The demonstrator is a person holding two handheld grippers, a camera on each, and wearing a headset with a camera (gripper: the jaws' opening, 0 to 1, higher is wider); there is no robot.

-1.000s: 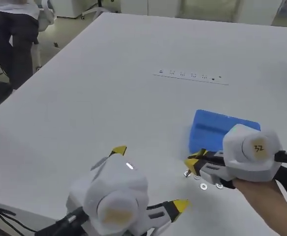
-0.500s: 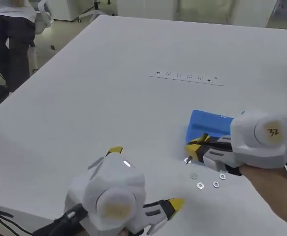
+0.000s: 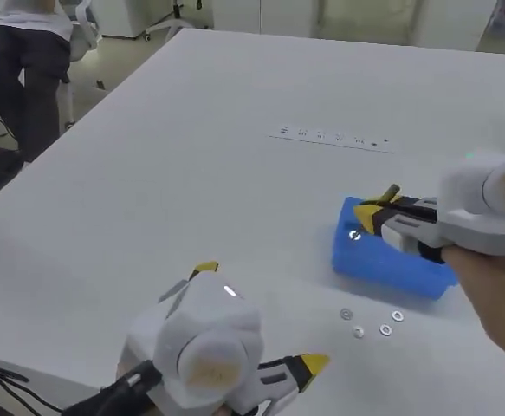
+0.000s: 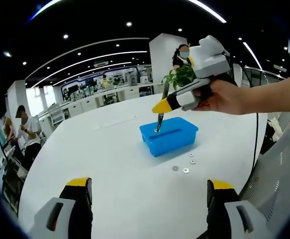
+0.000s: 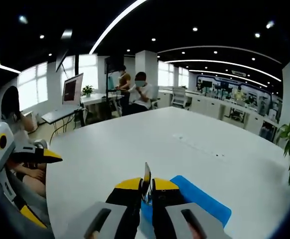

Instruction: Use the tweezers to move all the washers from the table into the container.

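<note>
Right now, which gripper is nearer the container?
Right. The right gripper is above the container, its tweezers pointing down into it; the left gripper sits apart from it, across bare table.

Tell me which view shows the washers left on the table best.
The head view: it looks down on four washers lying apart on the table near the blue container. The left gripper view shows the same four, smaller. The right gripper view looks over the container toward the far table.
</note>
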